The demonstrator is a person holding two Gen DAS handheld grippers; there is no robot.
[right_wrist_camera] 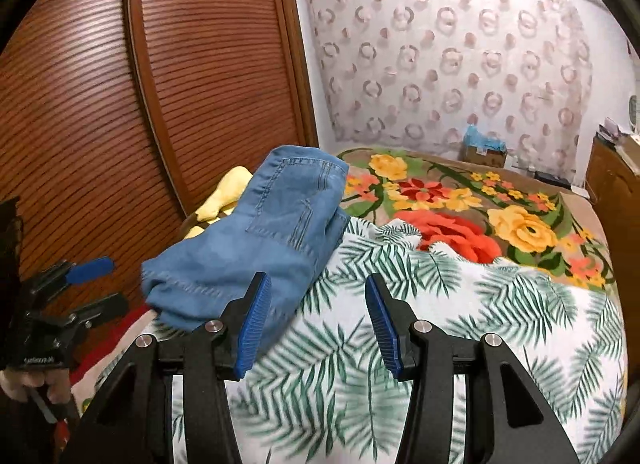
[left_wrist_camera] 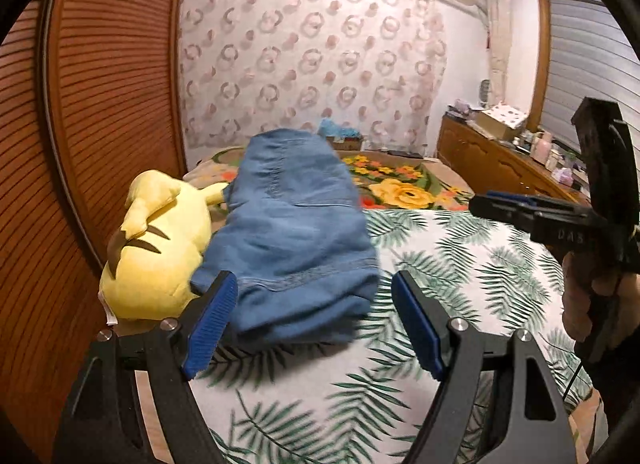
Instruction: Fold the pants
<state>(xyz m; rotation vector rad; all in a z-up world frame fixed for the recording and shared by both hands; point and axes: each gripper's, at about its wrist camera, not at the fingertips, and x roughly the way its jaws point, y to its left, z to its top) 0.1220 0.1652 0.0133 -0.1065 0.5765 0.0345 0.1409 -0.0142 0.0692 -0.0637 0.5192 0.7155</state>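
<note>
The blue denim pants [left_wrist_camera: 296, 232] lie folded in a thick bundle on the palm-leaf sheet [left_wrist_camera: 460, 264], leaning against a yellow plush toy [left_wrist_camera: 156, 240]. My left gripper [left_wrist_camera: 314, 316] is open and empty, its blue pads [left_wrist_camera: 212, 324] just short of the near edge of the pants. In the right wrist view the pants [right_wrist_camera: 264, 232] lie ahead and to the left of my right gripper [right_wrist_camera: 318, 318], which is open and empty above the sheet [right_wrist_camera: 460, 304]. The right gripper also shows at the right edge of the left wrist view [left_wrist_camera: 504, 200], and the left gripper at the left edge of the right wrist view [right_wrist_camera: 96, 284].
A flowered blanket [right_wrist_camera: 480, 208] covers the far part of the bed. A slatted wooden wardrobe door [left_wrist_camera: 100, 104] stands close on the left. A wooden dresser [left_wrist_camera: 500, 160] with small items runs along the right wall. A cardboard box [right_wrist_camera: 484, 150] sits by the curtain.
</note>
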